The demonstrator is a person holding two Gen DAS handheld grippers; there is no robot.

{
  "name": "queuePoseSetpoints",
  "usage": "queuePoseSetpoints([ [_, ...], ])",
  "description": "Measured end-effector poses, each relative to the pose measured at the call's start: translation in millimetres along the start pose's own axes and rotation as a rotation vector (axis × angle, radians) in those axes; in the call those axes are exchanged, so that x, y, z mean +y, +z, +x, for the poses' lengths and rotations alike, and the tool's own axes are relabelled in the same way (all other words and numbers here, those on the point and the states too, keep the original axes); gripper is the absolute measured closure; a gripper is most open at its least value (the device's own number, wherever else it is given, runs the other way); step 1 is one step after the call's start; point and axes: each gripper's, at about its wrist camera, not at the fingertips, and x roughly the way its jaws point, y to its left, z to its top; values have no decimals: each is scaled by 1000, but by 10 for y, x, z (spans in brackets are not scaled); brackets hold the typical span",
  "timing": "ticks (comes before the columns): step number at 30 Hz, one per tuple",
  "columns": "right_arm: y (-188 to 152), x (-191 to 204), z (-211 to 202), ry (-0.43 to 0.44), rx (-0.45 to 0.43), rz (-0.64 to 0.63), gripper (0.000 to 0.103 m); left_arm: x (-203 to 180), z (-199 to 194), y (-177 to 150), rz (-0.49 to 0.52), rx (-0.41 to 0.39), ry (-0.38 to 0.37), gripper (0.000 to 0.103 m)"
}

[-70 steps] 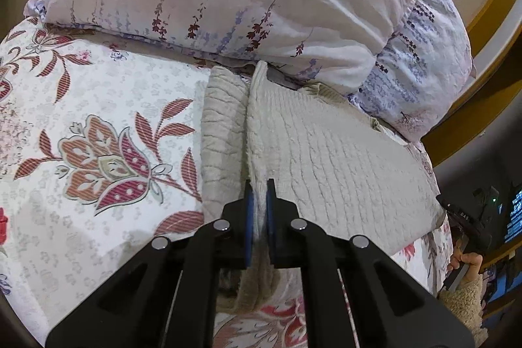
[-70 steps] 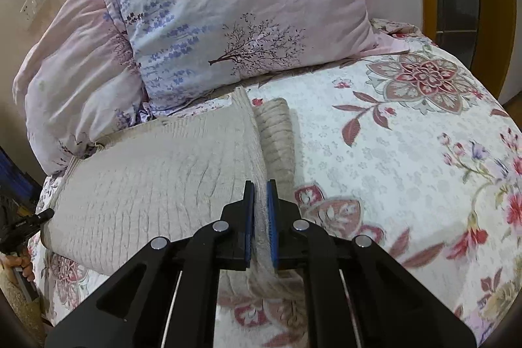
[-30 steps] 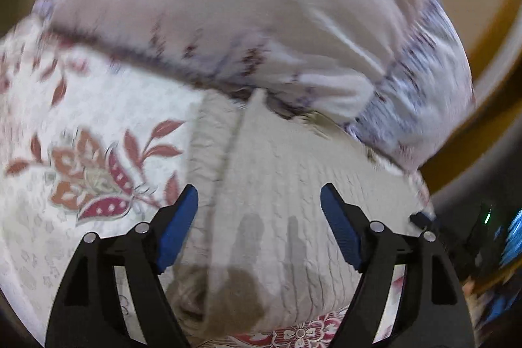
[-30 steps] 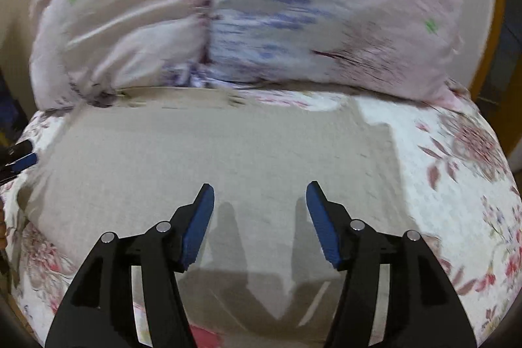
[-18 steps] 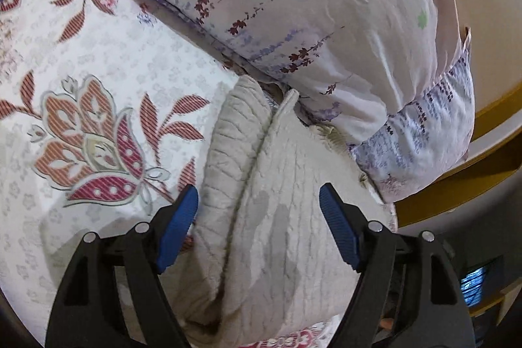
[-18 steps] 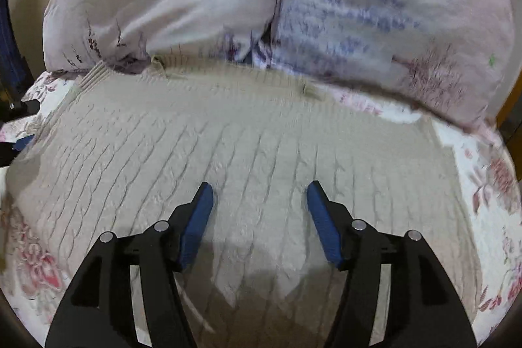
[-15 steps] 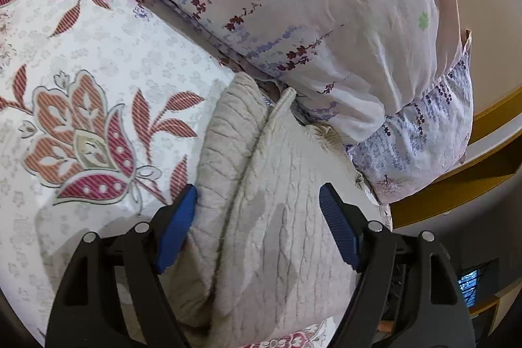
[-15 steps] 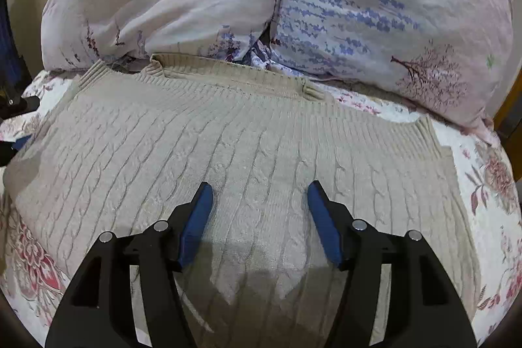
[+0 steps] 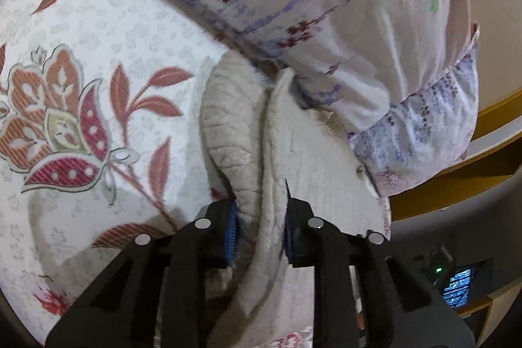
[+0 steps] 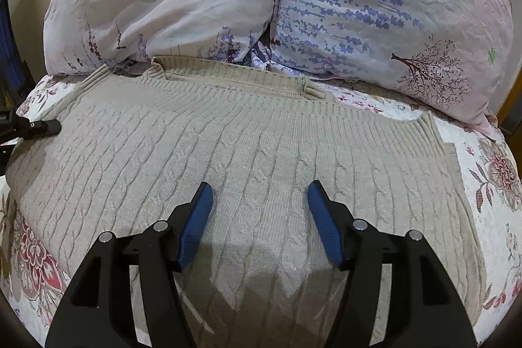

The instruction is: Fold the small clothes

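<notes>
1. Left claw (image 9: pixel 259 232): pinching the bunched side fold of the knit sweater (image 10: pixel 261 152), likely to carry it over.
2. Right claw (image 10: pixel 259 217): spread, empty, above the sweater lying flat on the bed (image 9: pixel 98 38).

Your beige cable-knit sweater (image 10: pixel 261 152) lies flat, spreading ahead of and beneath the right tongs. At the left tongs, its bunched edge (image 9: pixel 257 185) rises between the fingers.

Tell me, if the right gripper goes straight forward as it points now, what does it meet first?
Probably the beige sweater: the open right gripper hovers above it. Depth is unclear; beyond lie the pillows.
</notes>
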Motion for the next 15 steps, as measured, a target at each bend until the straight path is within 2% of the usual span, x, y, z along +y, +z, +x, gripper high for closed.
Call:
queuePoseSetpoints([
  [6, -4, 8, 8, -1, -1, -8, 40, -505, -123, 22, 74, -46, -129, 86],
  [11, 9, -7, 10, 3, 0, -25, 40, -1059, -25, -58, 134, -49, -253, 87],
  [14, 25, -203, -101, 65, -6, 40, 40, -1411, 138, -174, 177, -16, -307, 88],
  [15, 12, -361, -209, 76, -36, 92, 40, -1500, 192, -208, 190, -4, -321, 88],
])
